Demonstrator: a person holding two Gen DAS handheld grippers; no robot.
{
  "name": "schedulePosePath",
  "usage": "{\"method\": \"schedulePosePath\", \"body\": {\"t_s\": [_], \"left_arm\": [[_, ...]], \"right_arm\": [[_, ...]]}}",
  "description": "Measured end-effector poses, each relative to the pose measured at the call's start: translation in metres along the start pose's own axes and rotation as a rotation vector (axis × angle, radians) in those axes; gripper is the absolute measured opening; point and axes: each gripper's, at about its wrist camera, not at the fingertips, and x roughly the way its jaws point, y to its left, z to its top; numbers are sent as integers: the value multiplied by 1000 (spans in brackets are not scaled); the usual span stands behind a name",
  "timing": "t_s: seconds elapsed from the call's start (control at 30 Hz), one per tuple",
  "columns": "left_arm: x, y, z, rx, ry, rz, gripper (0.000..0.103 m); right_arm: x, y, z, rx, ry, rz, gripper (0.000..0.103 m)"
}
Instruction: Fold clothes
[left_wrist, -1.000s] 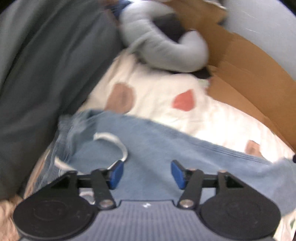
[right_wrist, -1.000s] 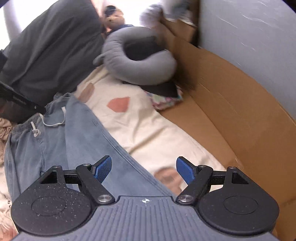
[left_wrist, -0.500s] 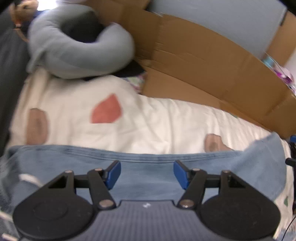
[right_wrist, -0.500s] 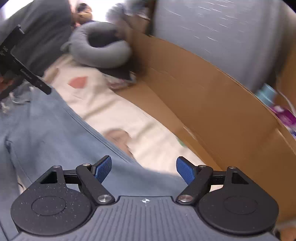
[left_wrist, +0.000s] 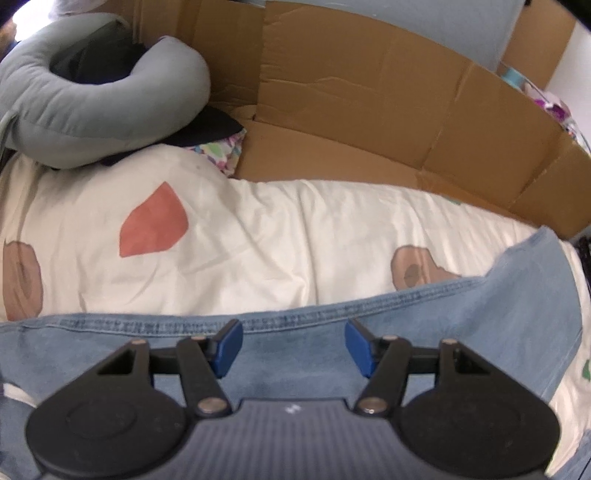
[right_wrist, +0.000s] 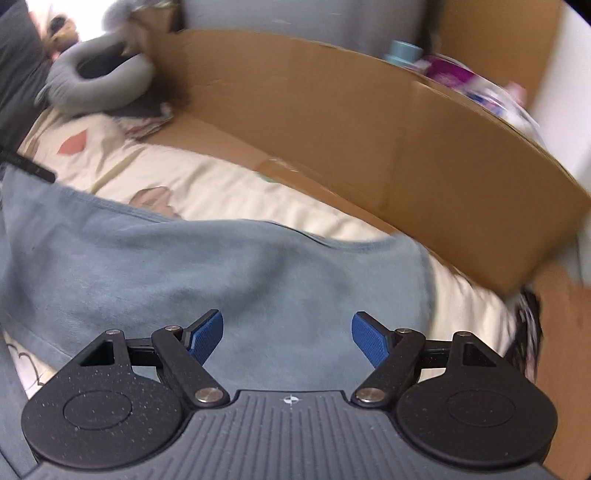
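The left claw (left_wrist: 291, 345) stands with its blue ribbed pads spread wide and nothing between them, poised above a leg of light blue denim jeans (left_wrist: 498, 317). The stitched side seam of the jeans runs straight across just ahead of the fingertips, and the hem end lies ahead and to the claw's right. Beyond the seam stretches a cream bed sheet (left_wrist: 258, 229), softly creased, printed with rounded brown and coral blobs. Farther ahead to the left rests a plump grey U-shaped pillow (left_wrist: 92, 107), with dark cloth under it. Along the far edge stands a creased corrugated cardboard wall (left_wrist: 369, 110).

The right claw (right_wrist: 287, 336) is likewise spread apart and empty, held over the same jeans (right_wrist: 221, 266), whose soft, faded cloth fills the space beneath and ahead of it, ending in a rounded hem to its right. Past that lie the sheet (right_wrist: 229, 188) and the smooth cardboard wall (right_wrist: 369, 140); the grey pillow (right_wrist: 99, 85) sits far ahead on the left, blurred.
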Motion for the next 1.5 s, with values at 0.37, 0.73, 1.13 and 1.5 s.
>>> {"method": "schedulePosePath", "body": {"t_s": [0.37, 0.73, 1.13, 1.5], "left_arm": [[-30, -10, -7, 58, 78, 8, 64], [-80, -38, 25, 79, 146, 110, 68], [-72, -29, 22, 92, 70, 86, 68], [-49, -15, -5, 93, 41, -3, 68]], "right_arm": [[7, -56, -63, 231, -26, 50, 82], [51, -75, -124, 715, -80, 268, 82], [57, -100, -121, 914, -272, 260, 82], [30, -112, -128, 1002, -216, 151, 63]]}}
